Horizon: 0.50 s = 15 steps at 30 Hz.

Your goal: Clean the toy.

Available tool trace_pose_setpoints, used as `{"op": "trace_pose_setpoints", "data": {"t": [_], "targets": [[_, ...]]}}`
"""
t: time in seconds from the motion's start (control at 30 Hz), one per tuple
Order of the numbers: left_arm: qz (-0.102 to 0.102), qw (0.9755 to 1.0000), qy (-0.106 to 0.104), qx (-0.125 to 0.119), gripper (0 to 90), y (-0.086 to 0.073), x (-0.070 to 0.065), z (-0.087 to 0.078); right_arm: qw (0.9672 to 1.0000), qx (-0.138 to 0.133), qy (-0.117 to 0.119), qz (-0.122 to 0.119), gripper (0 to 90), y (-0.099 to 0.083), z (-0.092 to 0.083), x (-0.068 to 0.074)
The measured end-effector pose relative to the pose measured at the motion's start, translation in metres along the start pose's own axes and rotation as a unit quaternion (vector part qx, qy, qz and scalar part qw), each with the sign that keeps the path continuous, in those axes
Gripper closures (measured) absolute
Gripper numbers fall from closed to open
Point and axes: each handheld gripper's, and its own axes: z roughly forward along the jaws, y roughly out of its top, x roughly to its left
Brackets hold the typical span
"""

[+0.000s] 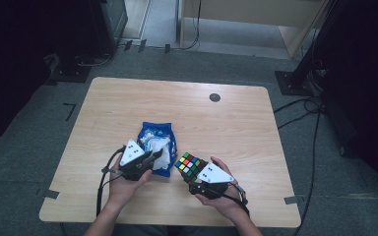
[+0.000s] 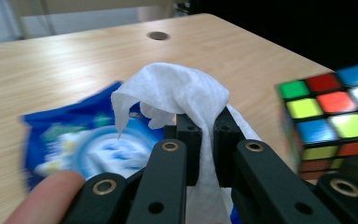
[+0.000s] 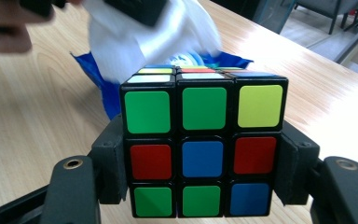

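My left gripper is shut on a white wet wipe, which drapes over its black jaws just above a blue wipes packet. From above, the left gripper sits at the near end of the packet with the wipe at its tip. My right gripper is shut on a colourful puzzle cube, the jaws pressing on its left and right sides. In the high view the cube is held just right of the packet by the right gripper.
The wooden table has a small round grommet near its far edge. Cables and dark stands lie on the floor around the table. Both hands sit near the table's front edge.
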Motion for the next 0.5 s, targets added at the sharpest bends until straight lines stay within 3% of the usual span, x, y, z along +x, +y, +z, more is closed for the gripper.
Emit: {"op": "trace_pose_setpoints", "data": {"t": [0.1, 0.2, 0.3, 0.37, 0.43, 0.5], "targets": [[0.002, 0.9988, 0.049, 0.003, 84.5, -0.001, 0.016, -0.007, 1.0000, -0.002, -0.002, 0.004, 34.3, 0.000, -0.001, -0.003], [-0.002, 0.9955, 0.094, 0.013, 83.3, -0.005, 0.031, -0.011, 1.0000, -0.001, -0.006, 0.004, 34.3, -0.001, -0.001, -0.004], [-0.012, 0.9911, 0.128, 0.034, 83.0, -0.012, 0.045, -0.011, 1.0000, 0.001, -0.007, 0.005, 34.3, -0.002, 0.000, -0.006], [-0.017, 0.9870, 0.152, 0.050, 82.9, -0.019, 0.054, -0.009, 1.0000, 0.002, -0.007, 0.006, 34.3, -0.002, 0.000, -0.006], [-0.026, 0.9807, 0.179, 0.073, 83.3, -0.026, 0.061, -0.005, 0.9999, 0.004, -0.008, 0.006, 34.3, -0.003, 0.001, -0.006], [-0.040, 0.9795, 0.178, 0.086, 83.3, -0.033, 0.067, -0.002, 0.9999, 0.005, -0.007, 0.006, 34.3, -0.003, 0.001, -0.005]]}}
